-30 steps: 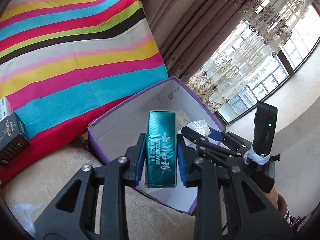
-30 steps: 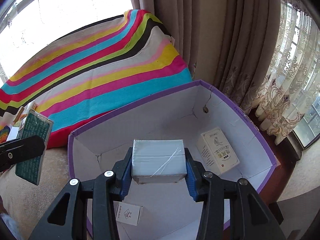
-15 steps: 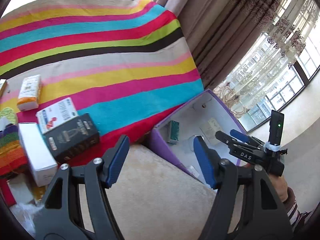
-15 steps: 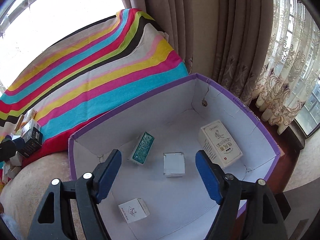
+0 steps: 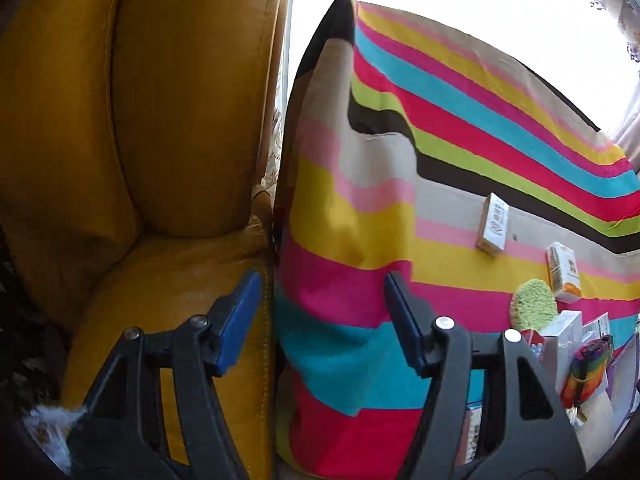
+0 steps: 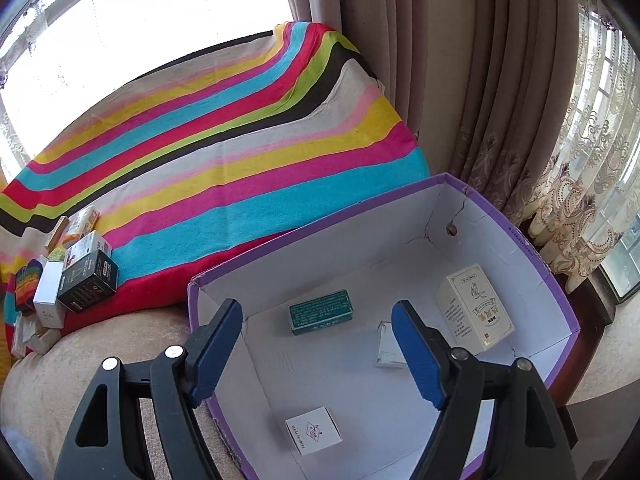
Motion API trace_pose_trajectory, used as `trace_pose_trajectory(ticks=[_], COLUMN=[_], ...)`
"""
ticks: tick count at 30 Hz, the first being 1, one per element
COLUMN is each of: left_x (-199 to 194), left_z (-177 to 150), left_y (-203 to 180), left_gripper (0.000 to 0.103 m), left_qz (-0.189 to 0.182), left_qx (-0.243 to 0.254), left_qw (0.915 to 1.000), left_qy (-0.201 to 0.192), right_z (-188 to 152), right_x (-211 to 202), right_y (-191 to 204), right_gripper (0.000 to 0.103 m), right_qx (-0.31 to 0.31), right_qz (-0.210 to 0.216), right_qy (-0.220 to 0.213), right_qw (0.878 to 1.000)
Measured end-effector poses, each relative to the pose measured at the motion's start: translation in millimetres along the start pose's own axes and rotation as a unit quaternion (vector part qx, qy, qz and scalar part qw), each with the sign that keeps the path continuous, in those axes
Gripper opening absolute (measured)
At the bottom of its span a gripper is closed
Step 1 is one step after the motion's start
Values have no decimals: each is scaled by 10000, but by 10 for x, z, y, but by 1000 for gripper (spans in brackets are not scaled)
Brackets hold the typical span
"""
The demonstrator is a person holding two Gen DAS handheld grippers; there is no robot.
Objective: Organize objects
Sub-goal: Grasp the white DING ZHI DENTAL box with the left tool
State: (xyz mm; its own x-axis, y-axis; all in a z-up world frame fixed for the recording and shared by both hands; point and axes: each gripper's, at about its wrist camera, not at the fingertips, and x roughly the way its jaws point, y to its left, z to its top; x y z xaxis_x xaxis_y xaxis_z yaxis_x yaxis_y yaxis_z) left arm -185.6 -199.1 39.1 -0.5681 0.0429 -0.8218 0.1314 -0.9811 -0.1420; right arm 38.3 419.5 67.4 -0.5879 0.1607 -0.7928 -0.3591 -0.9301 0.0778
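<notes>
The teal box (image 6: 321, 311) lies flat on the floor of the purple-rimmed carton (image 6: 532, 248), toward its back-left corner, beyond and between the right gripper (image 6: 316, 344) fingers, which have just opened and hold nothing. A cream box (image 6: 474, 306) lies near the carton's right wall. The left gripper (image 5: 322, 316), fingers apart and empty after opening, faces the striped blanket (image 5: 460, 128) beside a mustard armchair (image 5: 160, 120).

I see the clear box (image 6: 387, 347) half hidden behind my right tongs' pad, box pile (image 5: 576, 344) cut off at left wrist view's right edge, print on cream carton (image 6: 474, 306) too small to read, furry scrap (image 5: 48, 428) bottom-left unidentifiable
</notes>
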Motion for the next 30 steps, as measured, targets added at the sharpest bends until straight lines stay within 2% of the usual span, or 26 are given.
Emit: trace_pose_trajectory(ticks=[3,5,6,7,8,9,11,14,16,17,20,21,22,25,26,28,30], left_x=[249,341,396,439,438,402,284,125,206,208,-2,-121,-240,-486,-497,-441,-294], left_z=[9,30,37,38,48,65,114,171,140,131,100,84,73,78,86,96,107], left_y=[86,73,57,53,86,139,239,430,422,426,448,411,351,1,-162,-512,-847], left_gripper=[65,61,34,12,4,4,4,4,7,14,49,52,52,58,63,63,63], left_qz=[-291,-673,-516,-195,-143,-222,63,127,287,420,931,969,872,93,-164,-612,-891], left_qx=[24,60,182,329,358,342,476,292,496,526,264,252,269,463,628,1003,1375], left_qw=[9992,9971,9977,9982,9982,9982,9984,9993,9976,9969,9953,9949,9955,9975,9967,9924,9863], left_qy=[275,337,401,465,468,448,312,189,399,397,89,-100,-262,-519,-485,-377,-183], right_z=[16,36,48,61,73,84,91,102,95,91,64,53,43,66,81,106,127], right_x=[-28,-38,-47,-54,-70,-91,-139,-126,-94,-66,-75,-89,-93,-39,-16,-10,-50], right_y=[132,191,222,250,279,310,366,403,411,429,516,552,579,580,587,656,770], right_gripper=[78,78,78,78,78,78,78,78,78,78,78,78,78,79,79,79,79], right_qx=[-142,-188,-205,-226,-253,-282,-372,-434,-380,-377,-463,-546,-619,-557,-497,-507,-659], right_qz=[-28,-51,-60,-67,-60,-46,-35,-41,7,30,141,157,127,121,182,271,362], right_qy=[-7,-2,-9,-15,-27,-59,-144,-134,-120,-82,-73,-110,-128,-62,-23,-18,-106], right_qw=[9999,9998,9998,9997,9997,9996,9992,9990,9992,9993,9988,9983,9979,9984,9986,9983,9971])
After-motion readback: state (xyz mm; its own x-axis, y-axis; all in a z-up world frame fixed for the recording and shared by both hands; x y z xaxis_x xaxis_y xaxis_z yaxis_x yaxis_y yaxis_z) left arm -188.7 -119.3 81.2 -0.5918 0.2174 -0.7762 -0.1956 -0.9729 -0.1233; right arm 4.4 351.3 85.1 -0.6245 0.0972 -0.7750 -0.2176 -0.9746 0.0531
